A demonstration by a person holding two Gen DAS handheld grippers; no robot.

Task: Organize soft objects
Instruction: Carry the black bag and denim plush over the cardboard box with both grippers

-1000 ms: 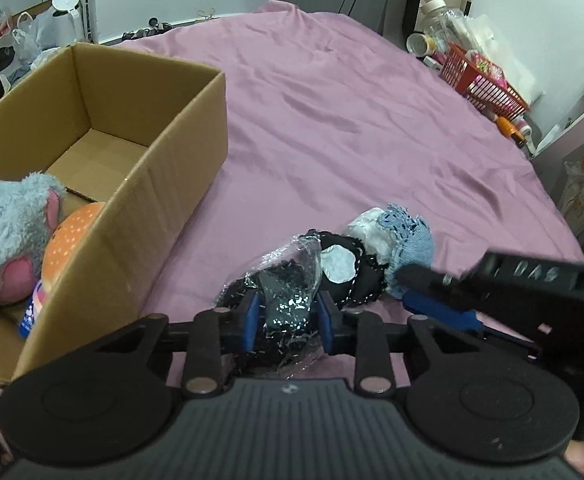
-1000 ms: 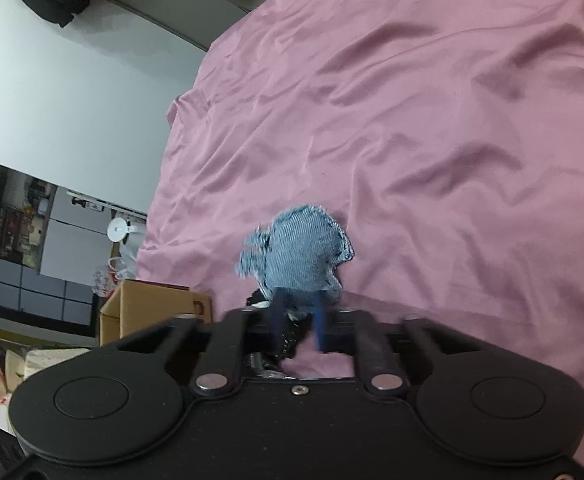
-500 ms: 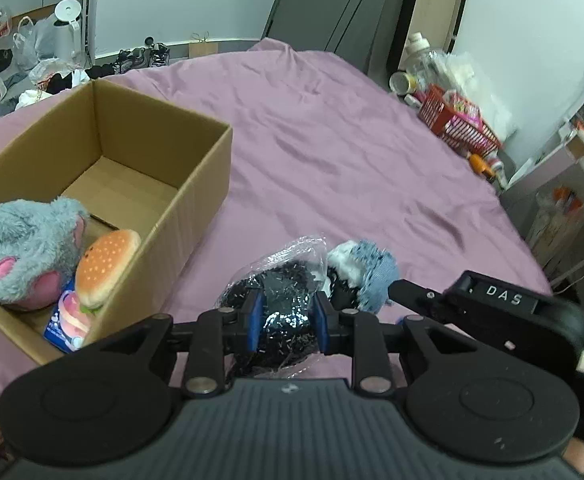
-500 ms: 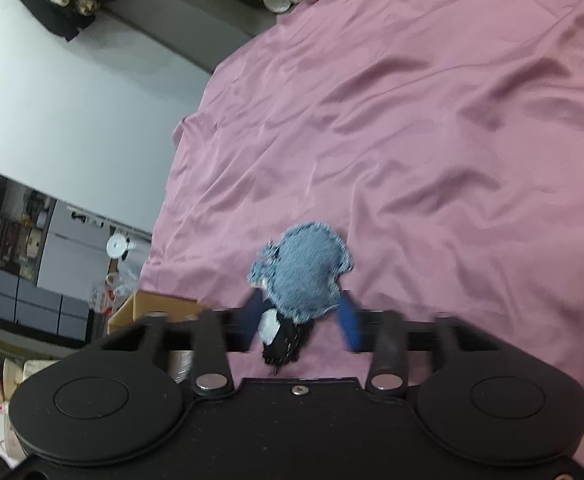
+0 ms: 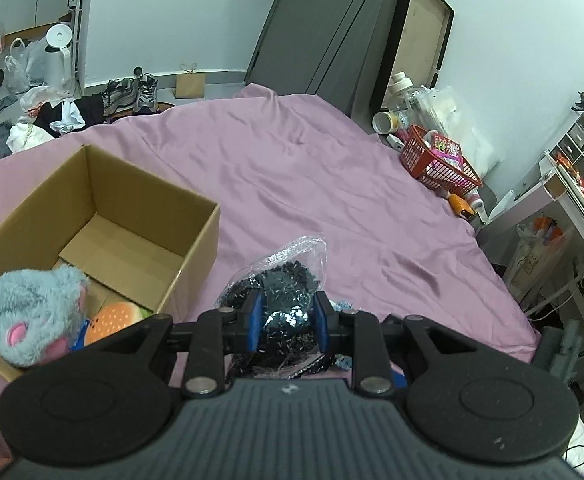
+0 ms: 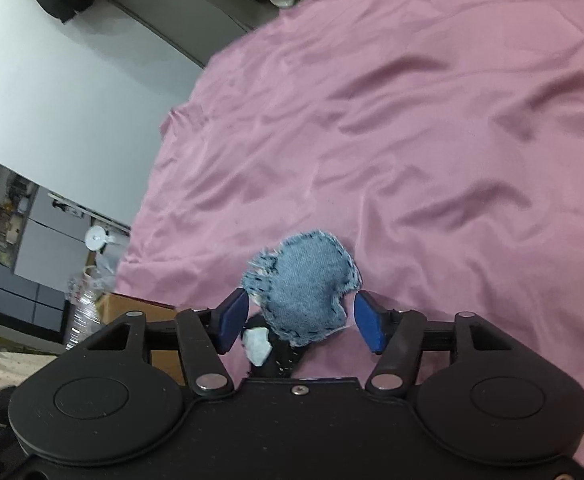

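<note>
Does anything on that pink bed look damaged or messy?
The blue denim patch on the soft toy between the right gripper's open fingers has frayed, ragged edges. The pink bedsheet is wrinkled. Nothing looks spilled.

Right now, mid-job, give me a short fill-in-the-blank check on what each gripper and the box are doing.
1. The left gripper is shut on a clear bag of ____ sequins.
2. The right gripper is ____, its pads apart from the denim patch.
3. The grey plush lies inside the ____ box.
4. The bedsheet is ____.

Missing: black; open; cardboard; pink
</note>
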